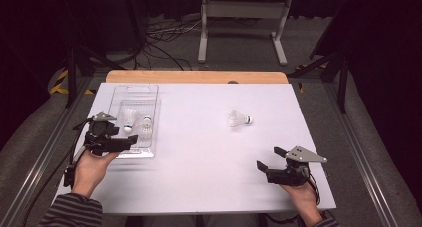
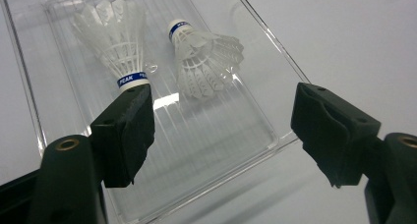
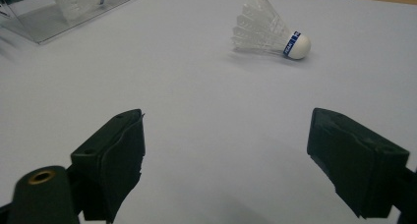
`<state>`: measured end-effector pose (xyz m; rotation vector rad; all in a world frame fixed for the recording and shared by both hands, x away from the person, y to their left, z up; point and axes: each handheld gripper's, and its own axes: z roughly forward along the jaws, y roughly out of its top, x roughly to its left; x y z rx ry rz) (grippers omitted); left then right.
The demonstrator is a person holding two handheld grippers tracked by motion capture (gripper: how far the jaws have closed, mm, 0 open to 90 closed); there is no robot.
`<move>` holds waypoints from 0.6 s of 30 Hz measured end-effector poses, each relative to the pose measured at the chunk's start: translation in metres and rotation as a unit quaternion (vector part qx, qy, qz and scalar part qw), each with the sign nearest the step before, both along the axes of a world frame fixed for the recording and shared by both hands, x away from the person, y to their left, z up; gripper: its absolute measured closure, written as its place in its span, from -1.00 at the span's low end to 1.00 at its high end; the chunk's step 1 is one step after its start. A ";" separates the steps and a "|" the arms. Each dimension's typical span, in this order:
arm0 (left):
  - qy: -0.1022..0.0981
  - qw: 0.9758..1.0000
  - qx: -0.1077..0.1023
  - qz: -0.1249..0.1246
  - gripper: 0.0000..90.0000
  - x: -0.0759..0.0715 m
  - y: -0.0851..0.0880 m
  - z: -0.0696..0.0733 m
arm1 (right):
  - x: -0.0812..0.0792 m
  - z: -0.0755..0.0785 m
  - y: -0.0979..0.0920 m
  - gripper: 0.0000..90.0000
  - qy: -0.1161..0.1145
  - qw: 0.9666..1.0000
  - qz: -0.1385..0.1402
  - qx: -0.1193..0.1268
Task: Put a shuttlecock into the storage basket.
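Toward the bench's right half, a lone shuttlecock [image 1: 239, 119] lies on its side, cork pointing right, feathers left, ahead of the wide-open right gripper [image 1: 270, 159], the nearer one; left gripper [image 1: 130, 140] gapes over the clear tray [image 1: 135, 90].

White table [image 1: 199, 157] w/ clear tray [image 1: 119, 95], loose shuttlecock [image 1: 239, 119]
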<state>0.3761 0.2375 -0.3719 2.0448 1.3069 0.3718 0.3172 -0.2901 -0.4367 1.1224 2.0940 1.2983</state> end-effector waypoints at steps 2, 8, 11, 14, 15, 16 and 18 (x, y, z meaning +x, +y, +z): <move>-0.003 1.000 -0.003 0.000 -0.43 -0.002 0.001 -0.001 | 0.000 0.000 0.000 -0.66 0.000 1.000 0.000 0.000; -0.015 1.000 -0.013 -0.005 -0.43 -0.009 0.004 -0.003 | 0.000 0.000 0.000 -0.66 0.000 1.000 -0.001 -0.001; -0.019 1.000 -0.019 -0.008 -0.43 -0.013 0.005 -0.004 | 0.000 0.000 0.000 -0.66 0.001 1.000 -0.001 -0.001; -0.021 1.000 -0.020 -0.010 -0.43 -0.016 0.006 -0.004 | 0.000 0.000 0.000 -0.66 0.001 1.000 -0.001 -0.001; -0.025 0.999 -0.019 -0.008 -0.43 -0.017 0.006 -0.005 | 0.000 0.000 0.000 -0.66 0.001 1.000 -0.001 -0.001; -0.023 0.999 -0.023 -0.010 -0.43 -0.018 0.007 -0.005 | 0.000 0.000 0.000 -0.66 0.001 1.000 -0.001 -0.001; -0.028 0.999 -0.025 -0.009 -0.43 -0.021 0.007 -0.005 | 0.000 0.000 0.000 -0.66 0.001 1.000 -0.001 -0.001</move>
